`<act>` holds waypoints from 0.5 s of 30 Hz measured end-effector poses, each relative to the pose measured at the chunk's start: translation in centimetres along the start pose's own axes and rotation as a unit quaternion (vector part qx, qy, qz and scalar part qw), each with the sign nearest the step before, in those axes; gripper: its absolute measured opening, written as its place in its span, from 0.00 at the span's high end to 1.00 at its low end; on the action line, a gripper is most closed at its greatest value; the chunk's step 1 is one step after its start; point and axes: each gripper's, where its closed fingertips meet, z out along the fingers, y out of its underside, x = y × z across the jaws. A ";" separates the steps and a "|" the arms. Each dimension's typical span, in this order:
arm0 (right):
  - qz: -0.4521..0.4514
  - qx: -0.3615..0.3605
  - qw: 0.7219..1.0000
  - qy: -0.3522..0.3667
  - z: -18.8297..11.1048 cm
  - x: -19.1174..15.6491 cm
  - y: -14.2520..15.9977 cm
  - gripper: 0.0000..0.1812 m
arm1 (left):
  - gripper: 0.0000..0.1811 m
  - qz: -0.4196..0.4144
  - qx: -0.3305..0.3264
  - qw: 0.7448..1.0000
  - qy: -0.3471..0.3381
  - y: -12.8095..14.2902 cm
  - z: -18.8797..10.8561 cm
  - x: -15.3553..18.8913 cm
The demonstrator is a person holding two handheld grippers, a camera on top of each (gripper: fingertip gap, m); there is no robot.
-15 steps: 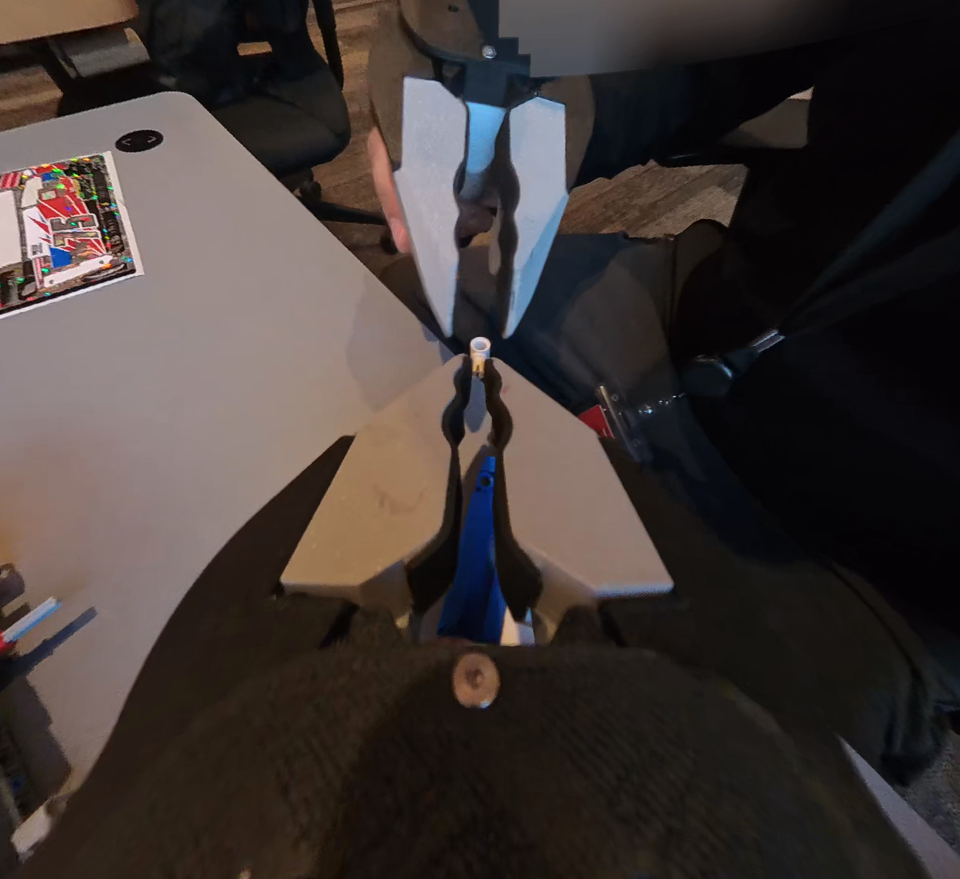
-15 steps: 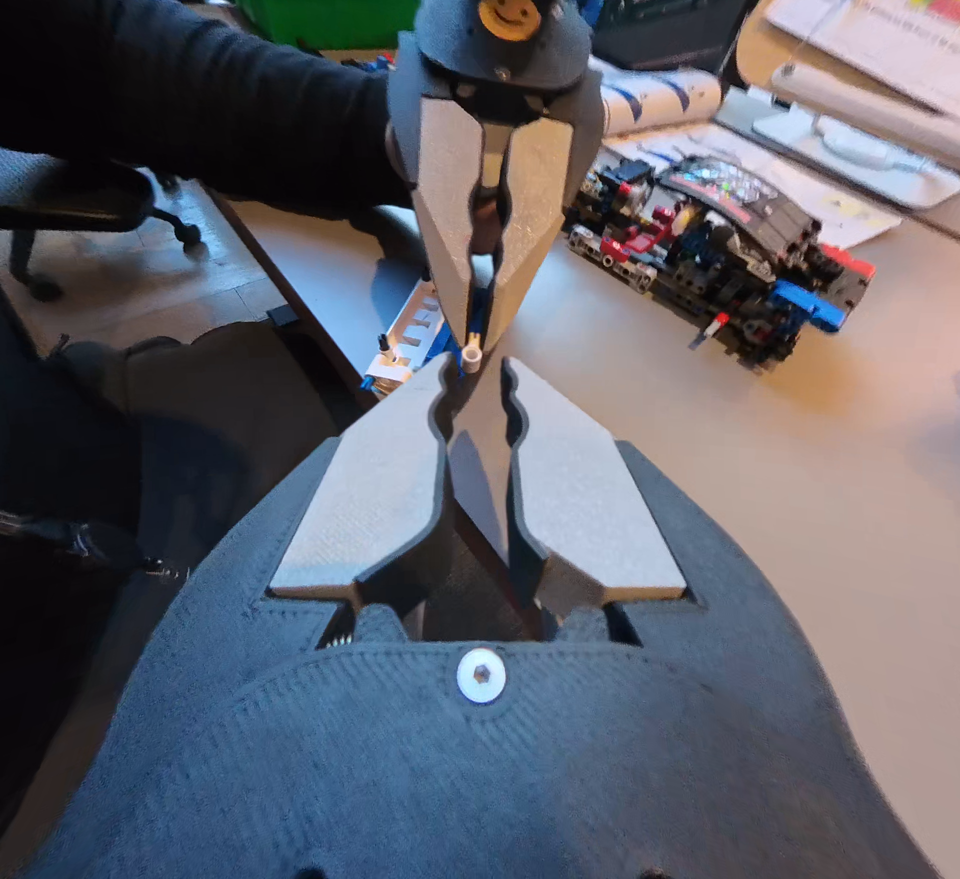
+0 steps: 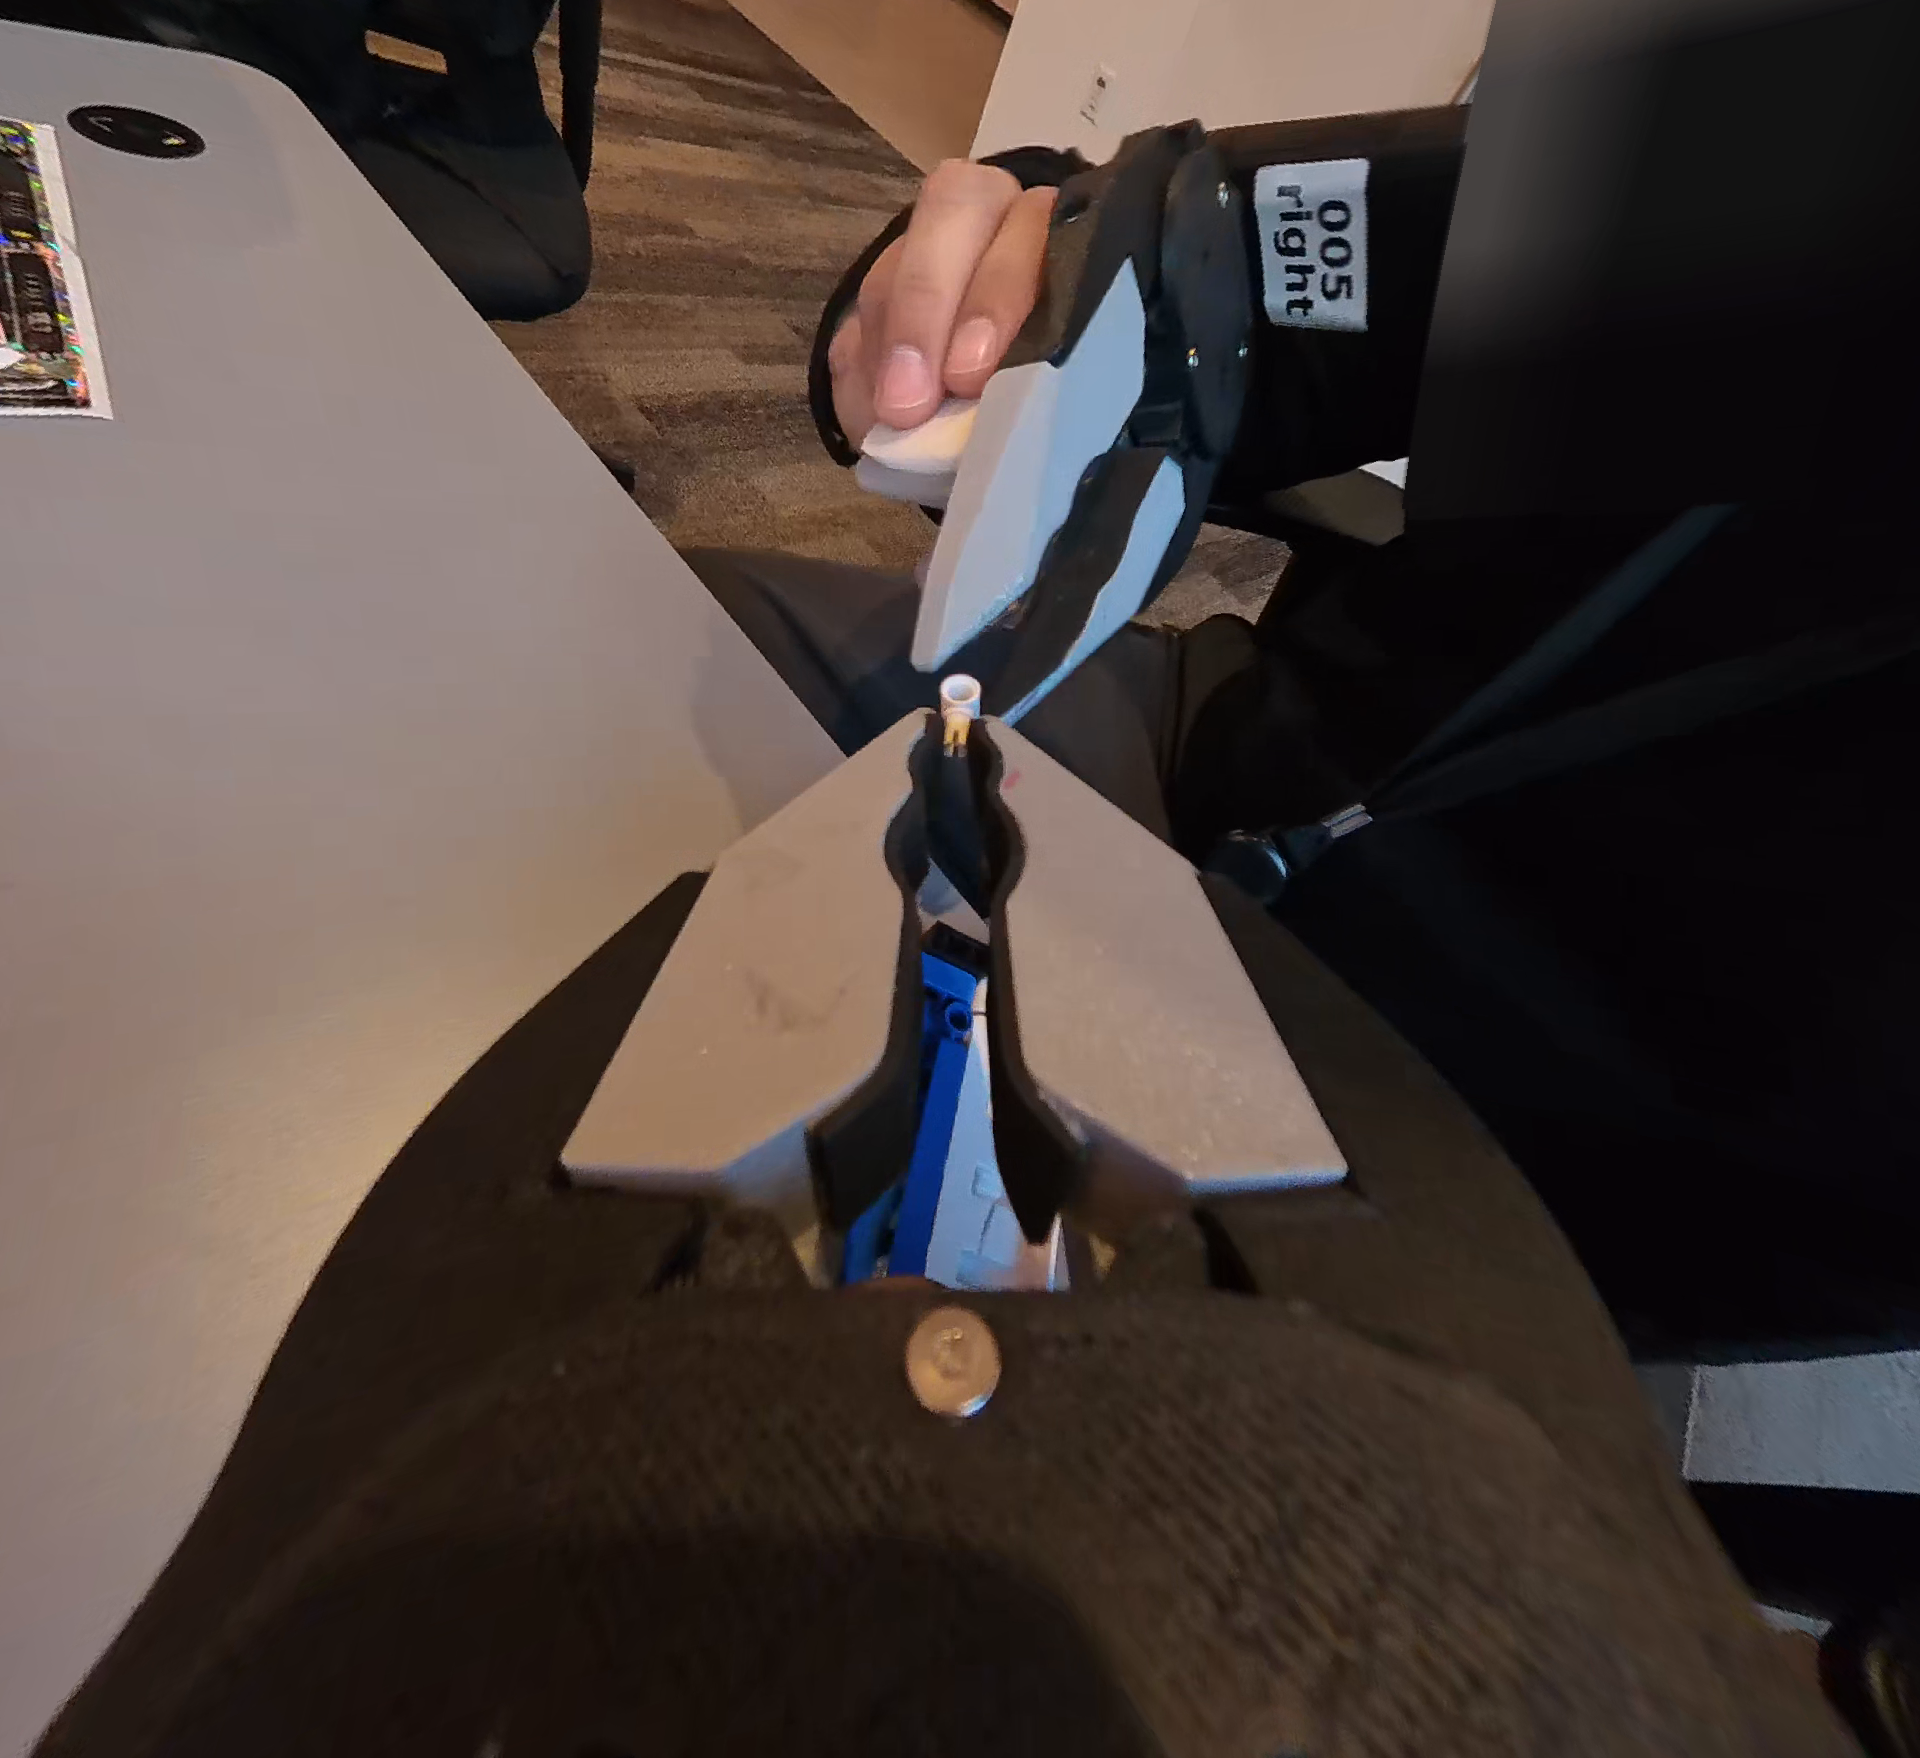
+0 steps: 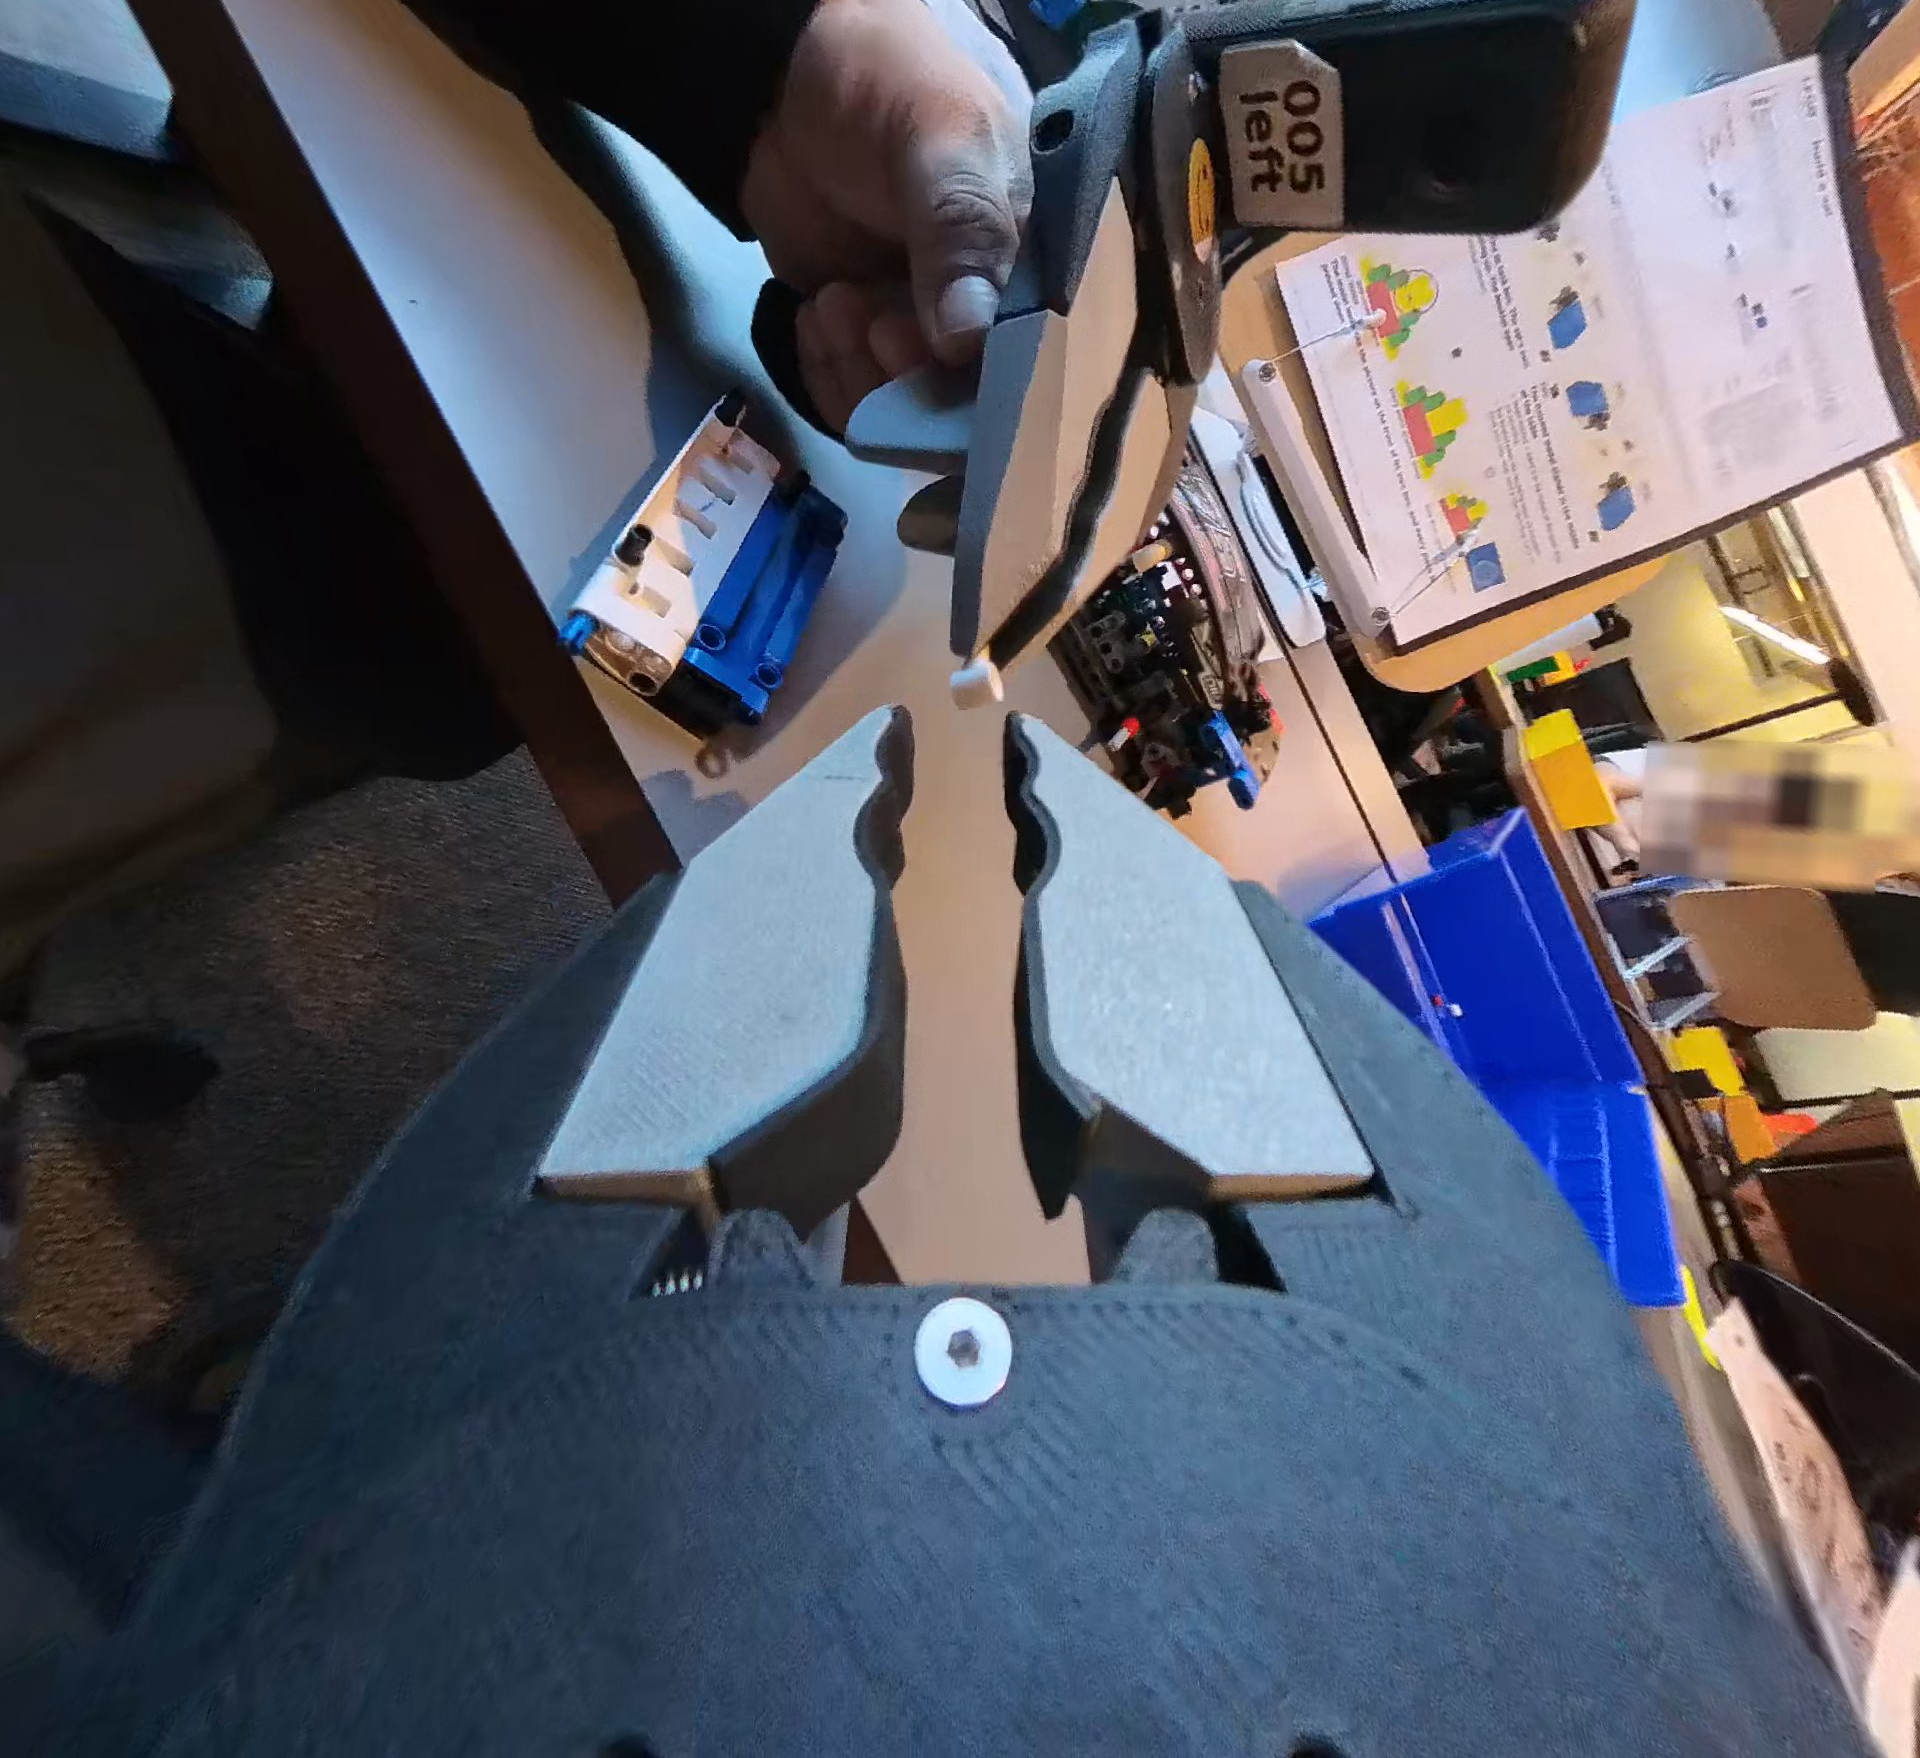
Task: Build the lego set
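Left claw (image 3: 958, 719): I pinched a small white peg (image 3: 959, 696) at frame centre.
Right claw (image 4: 956, 742): I held it narrowly parted, empty, just below the peg.

Grey table (image 4: 935, 1137), blue-white lego piece (image 4: 707, 570), perhaps car model (image 4: 1164, 659)

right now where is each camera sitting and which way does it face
Left wrist view: sits on the left gripper, facing off the table edge toward the person's lap; its shut fingers pinch a small white piece, and the right gripper and a hand show.
Right wrist view: sits on the open right gripper, facing the table's dark lego model; the left gripper shows.
Shared: both grippers, white piece.
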 end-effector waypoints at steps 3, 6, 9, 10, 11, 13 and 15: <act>-0.023 -0.005 1.000 0.015 0.0 0.2 -0.1 0.93 | 0.99 -0.002 -0.006 1.000 0.005 0.2 0.3 0.1; -0.048 -0.007 0.999 0.020 0.0 -0.1 -0.2 0.96 | 0.99 -0.005 -0.007 1.000 0.007 0.2 0.5 0.2; -0.052 -0.013 0.998 0.019 0.1 -0.3 0.0 0.97 | 0.99 -0.008 -0.012 1.000 0.005 0.4 0.5 0.0; -0.049 -0.013 0.999 0.018 0.1 -0.3 0.0 0.97 | 0.99 -0.009 -0.013 1.000 0.005 0.5 0.6 0.0; -0.045 -0.013 0.999 0.017 0.1 -0.3 0.0 0.97 | 0.99 -0.010 -0.012 1.000 0.005 0.5 0.6 0.0; -0.042 -0.011 0.999 0.017 0.1 -0.3 0.0 0.97 | 0.99 -0.013 -0.010 1.000 0.006 0.4 0.6 0.0; -0.043 -0.013 0.999 0.017 0.1 -0.3 0.1 0.97 | 0.99 -0.020 -0.009 1.000 0.009 0.5 0.6 -0.1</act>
